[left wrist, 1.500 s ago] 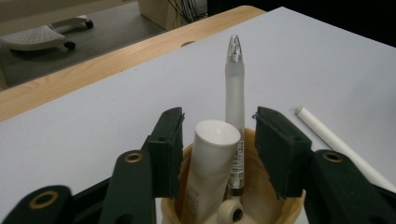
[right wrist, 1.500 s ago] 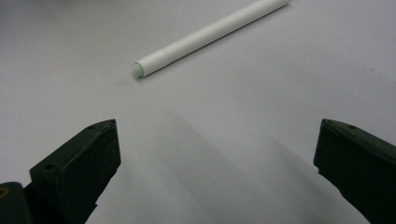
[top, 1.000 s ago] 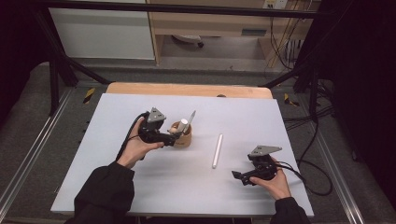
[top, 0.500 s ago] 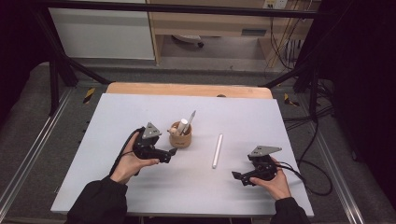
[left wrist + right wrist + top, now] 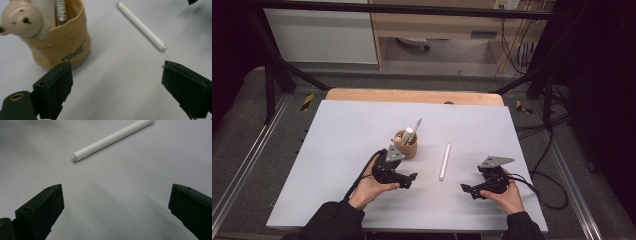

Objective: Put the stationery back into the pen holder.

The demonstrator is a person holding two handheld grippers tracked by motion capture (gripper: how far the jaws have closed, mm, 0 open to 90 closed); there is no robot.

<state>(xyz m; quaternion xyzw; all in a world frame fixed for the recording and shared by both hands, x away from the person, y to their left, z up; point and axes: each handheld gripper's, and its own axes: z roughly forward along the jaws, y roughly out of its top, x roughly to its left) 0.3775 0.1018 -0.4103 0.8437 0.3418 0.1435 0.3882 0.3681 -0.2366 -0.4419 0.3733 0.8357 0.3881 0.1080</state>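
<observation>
A tan cup-shaped pen holder [image 5: 406, 145] with a small bear figure on its rim stands mid-table; a white stick [image 5: 408, 134] and a silvery pen [image 5: 417, 125] stand in it. A white pen [image 5: 445, 161] lies flat on the table to its right. My left gripper [image 5: 412, 177] is just in front of the holder, open; its jaws have just closed a little with nothing between them. In the left gripper view [image 5: 116, 82] the holder [image 5: 62, 42] sits upper left and the white pen [image 5: 141, 26] upper right. My right gripper [image 5: 464, 189] rests open near the front right, with the white pen [image 5: 112, 137] ahead of it [image 5: 116, 202].
The white tabletop [image 5: 337, 150] sits on a wooden board [image 5: 412, 95] showing at its far edge. Cables [image 5: 542, 185] trail off the right side. Metal rails [image 5: 242, 165] run along the floor on both sides.
My left gripper has pulled back from beside the holder toward the front edge and slightly right, and sits lower. The right gripper, the holder and the white pen have stayed put.
</observation>
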